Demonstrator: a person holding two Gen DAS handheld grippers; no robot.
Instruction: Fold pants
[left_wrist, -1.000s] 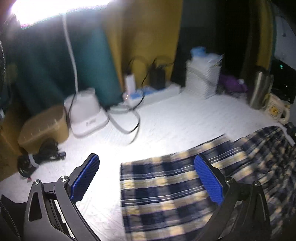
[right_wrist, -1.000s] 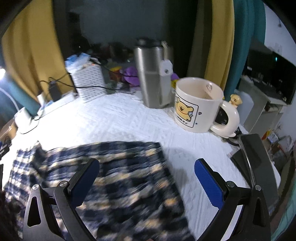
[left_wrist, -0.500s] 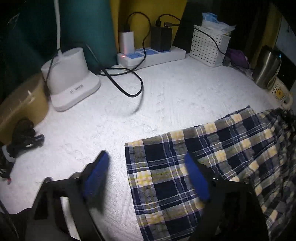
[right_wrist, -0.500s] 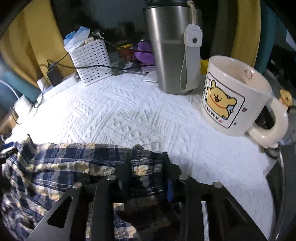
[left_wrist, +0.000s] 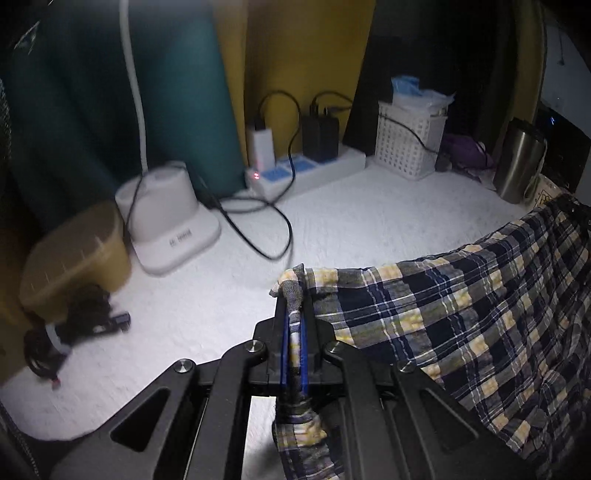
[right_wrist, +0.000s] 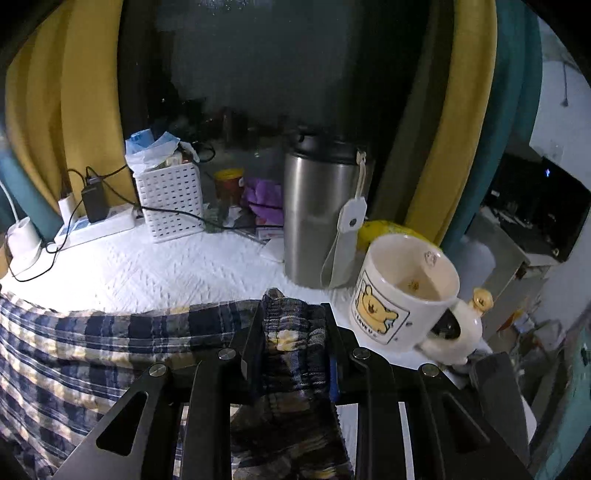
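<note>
The pants (left_wrist: 461, 314), plaid in navy and yellow, are strung between the two tools above the white surface (left_wrist: 351, 221), hanging slack in the middle. The left gripper (left_wrist: 293, 332) has just been closing and is now pinched tight on one end of the cloth, a thin fold squeezed between its blue pads. The right gripper (right_wrist: 293, 343) is clamped on a thick bunched wad at the other end, its jaws held a little apart by that bulk. Holding both ends like this probably lets the person lift the garment clear and lay one half over the other.

Close beside the right gripper stands a mug (right_wrist: 402, 295) with a bear on it, and just behind that a steel tumbler (right_wrist: 317, 221); a swing of the cloth could catch either. Along the far edge sit a white basket (right_wrist: 170, 199) and a power strip (left_wrist: 306, 173) with trailing cables, and toward the left edge a lamp base (left_wrist: 166, 229). The middle of the surface looks free for folding.
</note>
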